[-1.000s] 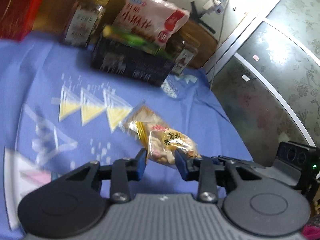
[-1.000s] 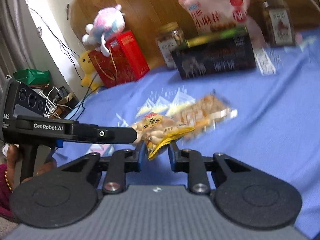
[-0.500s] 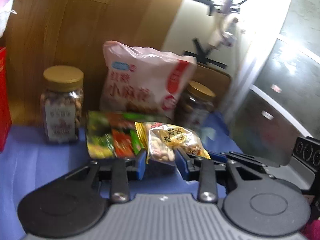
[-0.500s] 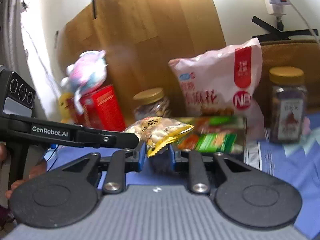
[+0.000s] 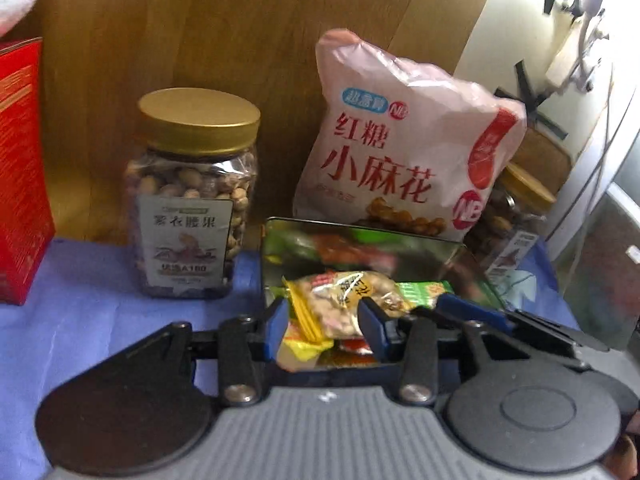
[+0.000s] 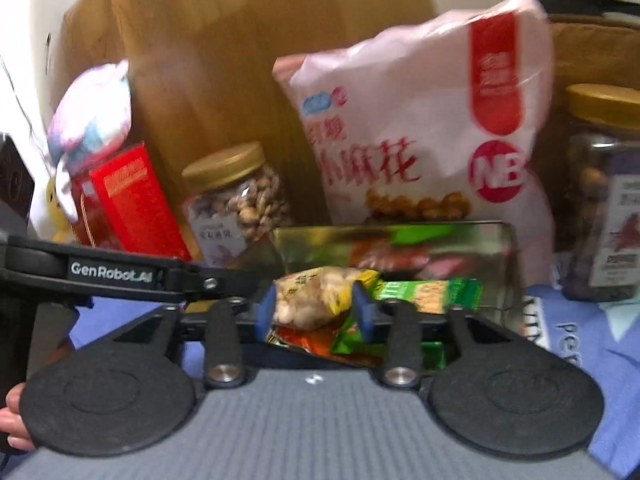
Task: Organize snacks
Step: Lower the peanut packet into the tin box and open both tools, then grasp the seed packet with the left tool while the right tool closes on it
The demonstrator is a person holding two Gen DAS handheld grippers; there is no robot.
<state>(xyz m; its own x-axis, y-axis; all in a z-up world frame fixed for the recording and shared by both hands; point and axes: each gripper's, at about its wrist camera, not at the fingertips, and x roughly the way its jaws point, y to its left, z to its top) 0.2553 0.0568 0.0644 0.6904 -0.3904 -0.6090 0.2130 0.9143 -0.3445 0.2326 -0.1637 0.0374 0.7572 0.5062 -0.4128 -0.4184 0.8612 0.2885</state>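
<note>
Opening both hand-held grippers, left [image 5: 323, 327] and right [image 6: 314, 313], we free the peanut packet [image 5: 348, 298] crosswise above the tin [image 5: 472, 276].

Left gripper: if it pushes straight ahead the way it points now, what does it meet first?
The peanut packet lying between the left gripper's jaws, which have just been opening. Past that, probably the snacks in the tin box, then its far wall; depth is unclear.
</note>
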